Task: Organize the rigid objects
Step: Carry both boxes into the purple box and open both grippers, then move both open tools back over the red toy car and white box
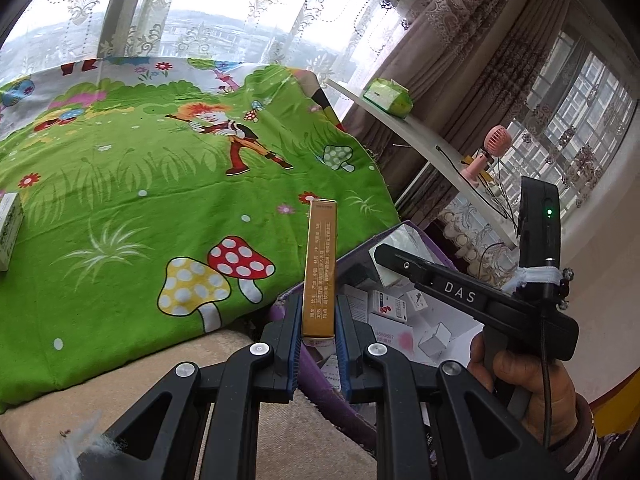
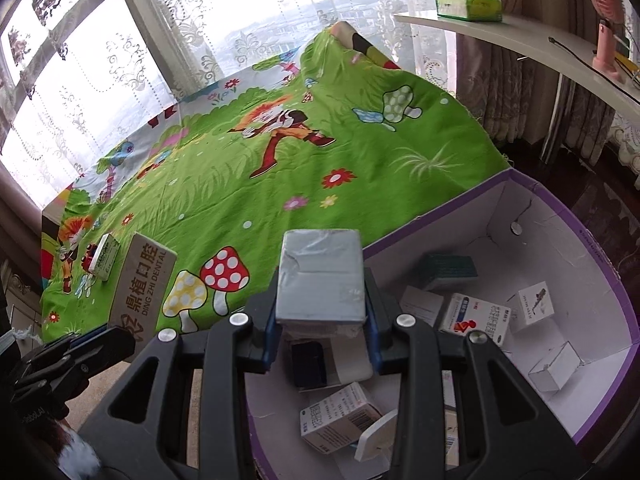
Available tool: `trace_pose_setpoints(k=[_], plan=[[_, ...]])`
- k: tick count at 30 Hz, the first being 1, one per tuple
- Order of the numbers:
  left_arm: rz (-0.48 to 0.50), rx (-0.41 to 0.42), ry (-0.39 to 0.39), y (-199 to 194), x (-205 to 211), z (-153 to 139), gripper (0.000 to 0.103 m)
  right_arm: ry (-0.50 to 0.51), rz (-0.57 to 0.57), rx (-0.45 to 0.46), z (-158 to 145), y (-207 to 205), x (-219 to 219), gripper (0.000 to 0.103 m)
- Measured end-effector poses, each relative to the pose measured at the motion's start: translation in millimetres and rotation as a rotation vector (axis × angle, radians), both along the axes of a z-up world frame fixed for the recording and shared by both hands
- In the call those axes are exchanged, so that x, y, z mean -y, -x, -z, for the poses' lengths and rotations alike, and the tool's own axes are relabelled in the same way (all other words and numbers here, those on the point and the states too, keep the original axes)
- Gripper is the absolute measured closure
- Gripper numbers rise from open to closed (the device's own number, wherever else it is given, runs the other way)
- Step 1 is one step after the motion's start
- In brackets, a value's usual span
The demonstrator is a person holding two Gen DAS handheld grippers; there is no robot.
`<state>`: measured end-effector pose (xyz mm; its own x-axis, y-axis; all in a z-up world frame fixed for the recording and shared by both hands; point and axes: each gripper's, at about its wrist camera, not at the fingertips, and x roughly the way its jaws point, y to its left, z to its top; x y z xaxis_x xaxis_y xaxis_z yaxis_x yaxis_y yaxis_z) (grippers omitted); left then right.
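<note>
A green cartoon cloth [image 1: 132, 184] printed with mushrooms covers the surface, which backs onto a window with lace curtains [image 1: 208, 8]. At 2 o'clock in the left view a white shelf [image 1: 432, 140] carries a green tissue pack [image 1: 390, 98] and a pink fan [image 1: 494, 148]; brown drapes hang behind it. A purple-rimmed box [image 2: 592, 264] stands at the surface's near right corner, open on top, with several small cartons [image 2: 476, 314] lying loose on its white floor.

The left claw [image 1: 318, 336] is clenched on a yellow box [image 1: 320, 268], gripping its lower end between the blue pads; the box stands upright, rising toward 12 o'clock, above the near edge of the purple-rimmed box. In the right view the same box shows at 9 o'clock, its broad face printed "DING ZHI DENTAL".

The right claw [image 2: 320, 332] is clenched on a grey block [image 2: 322, 276] wrapped in tape, held level over the near left corner of the purple-rimmed box, just above the cartons.

A small white carton [image 2: 105, 257] lies on the cloth at 9 o'clock, well apart from the purple-rimmed box. The right hand [image 1: 532, 392] grips its tool's handle at 4 o'clock in the left view.
</note>
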<state>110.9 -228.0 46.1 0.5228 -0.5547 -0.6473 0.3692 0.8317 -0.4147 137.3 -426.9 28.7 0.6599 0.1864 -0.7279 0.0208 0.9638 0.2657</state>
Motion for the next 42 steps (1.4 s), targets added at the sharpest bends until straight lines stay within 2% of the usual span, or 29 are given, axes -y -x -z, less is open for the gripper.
trace_pose_setpoints(k=[5, 8, 12, 13, 42], plan=[[0.047, 0.004, -0.004, 0.0, 18.8, -0.3, 0.087, 0.006, 0.038, 0.015, -5.6, 0.8, 15.0, 0.065], [0.063, -0.011, -0.009, -1.6, 25.6, 1.3, 0.082, 0.007, 0.051, 0.015, -6.8, -0.2, 19.5, 0.064], [0.056, -0.018, -0.009, -2.1, 24.0, 3.2, 0.066, 0.001, 0.063, 0.011, -6.0, -0.2, 23.1, 0.044], [0.052, -0.017, -0.006, -2.0, 22.8, 2.9, 0.063, 0.0, 0.063, 0.013, -6.2, 0.0, 23.1, 0.043], [-0.017, -0.016, 0.033, -1.0, 4.0, 1.1, 0.062, 0.048, -0.029, 0.023, -11.3, 1.8, -11.1, 0.041]])
